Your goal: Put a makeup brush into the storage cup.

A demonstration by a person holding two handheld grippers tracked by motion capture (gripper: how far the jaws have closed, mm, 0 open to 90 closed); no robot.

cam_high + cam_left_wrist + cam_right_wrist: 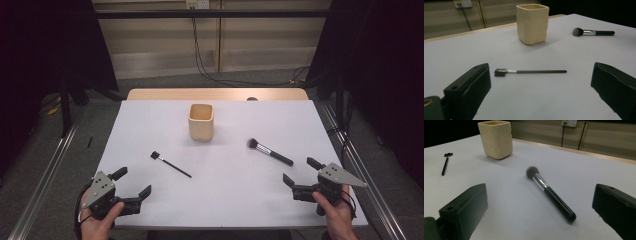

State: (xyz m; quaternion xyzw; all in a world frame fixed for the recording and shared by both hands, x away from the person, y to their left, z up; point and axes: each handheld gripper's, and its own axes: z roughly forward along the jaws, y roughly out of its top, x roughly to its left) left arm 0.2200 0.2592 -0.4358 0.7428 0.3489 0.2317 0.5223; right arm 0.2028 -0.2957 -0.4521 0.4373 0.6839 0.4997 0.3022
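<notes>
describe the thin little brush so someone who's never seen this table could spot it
Start at the cream cup standing mid-table on the white table. Nearer the person and to the left lies the thin brush, ahead of the left claw. Unlike the thick powder brush on the right, it is a wire-slim black stick with a tiny head.

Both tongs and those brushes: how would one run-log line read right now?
left tongs: open, empty | right tongs: open, empty | thin brush, powder brush: flat on table | cup: upright
</notes>
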